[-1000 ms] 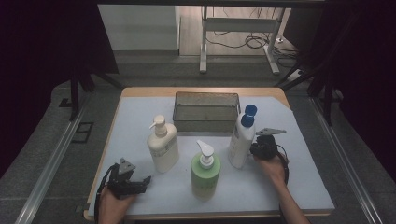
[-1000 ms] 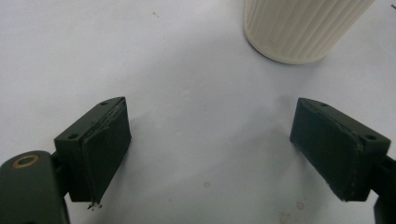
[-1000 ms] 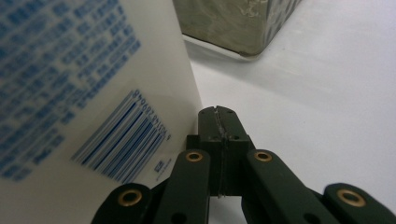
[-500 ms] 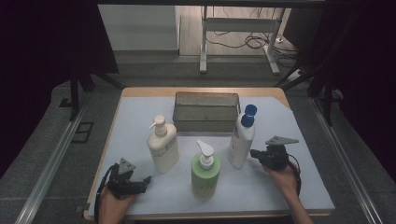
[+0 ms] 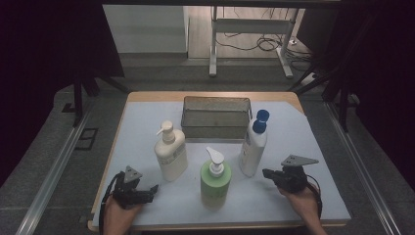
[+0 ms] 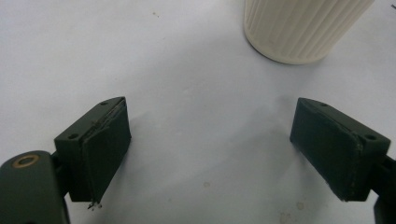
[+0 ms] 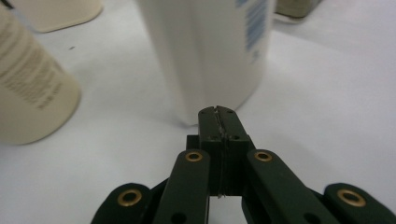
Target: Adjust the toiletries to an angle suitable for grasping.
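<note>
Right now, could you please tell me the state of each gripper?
Left gripper: open, holding nothing, jaws wide apart over the table.
Right gripper: closed, holding nothing, pointing at the white bottle.

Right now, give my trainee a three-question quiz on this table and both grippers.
1. True or false: the right gripper is shut, with nothing between its jaws.
2. Which bottle stands nearest the right gripper? A) the cream pump bottle B) the green pump bottle C) the white bottle with the blue cap
3. Fill in: the left gripper has its jaws ____ over the bare white table cover.

Key
1. True.
2. C; it stands upright just ahead of the shut jaws in the right gripper view.
3. Open; the base of the cream pump bottle stands beyond them, untouched.
</note>
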`<action>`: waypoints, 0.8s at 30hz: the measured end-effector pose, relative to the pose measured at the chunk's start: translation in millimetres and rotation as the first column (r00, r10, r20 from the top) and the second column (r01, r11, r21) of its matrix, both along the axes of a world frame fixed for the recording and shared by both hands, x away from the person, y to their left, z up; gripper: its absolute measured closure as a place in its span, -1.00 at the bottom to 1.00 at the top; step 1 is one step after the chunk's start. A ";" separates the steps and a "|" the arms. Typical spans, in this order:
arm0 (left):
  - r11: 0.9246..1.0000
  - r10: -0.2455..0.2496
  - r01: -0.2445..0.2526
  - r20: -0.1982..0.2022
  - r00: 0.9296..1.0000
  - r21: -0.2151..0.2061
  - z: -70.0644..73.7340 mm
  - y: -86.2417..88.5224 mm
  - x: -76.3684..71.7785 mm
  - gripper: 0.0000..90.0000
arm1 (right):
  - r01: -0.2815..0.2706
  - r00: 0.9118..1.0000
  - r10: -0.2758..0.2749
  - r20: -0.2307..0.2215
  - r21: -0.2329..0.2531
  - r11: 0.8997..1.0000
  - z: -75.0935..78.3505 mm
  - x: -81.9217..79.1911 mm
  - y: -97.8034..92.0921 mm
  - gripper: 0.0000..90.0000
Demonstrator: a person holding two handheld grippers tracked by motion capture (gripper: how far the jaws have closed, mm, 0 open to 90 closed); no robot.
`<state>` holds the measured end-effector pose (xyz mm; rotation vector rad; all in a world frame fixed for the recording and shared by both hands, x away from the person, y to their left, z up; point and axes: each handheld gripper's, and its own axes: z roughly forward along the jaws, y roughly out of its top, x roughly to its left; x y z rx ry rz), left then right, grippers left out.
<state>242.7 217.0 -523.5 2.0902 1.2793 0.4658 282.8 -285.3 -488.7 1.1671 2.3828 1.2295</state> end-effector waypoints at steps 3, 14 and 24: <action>1.000 0.000 0.000 0.000 1.000 0.000 0.0 0.0 0.0 -0.73 | -0.014 1.000 0.014 -0.011 0.005 1.000 -0.1 -4.8 7.7 0.99; 1.000 0.000 0.000 0.000 1.000 0.000 0.0 0.0 0.1 -0.73 | -0.073 0.997 0.073 0.011 -0.019 0.997 1.3 -7.5 45.8 0.99; 1.000 0.000 0.000 -0.001 1.000 0.000 0.0 0.1 0.1 -0.73 | -0.061 0.996 0.066 0.064 -0.082 0.995 -7.3 3.0 68.1 0.99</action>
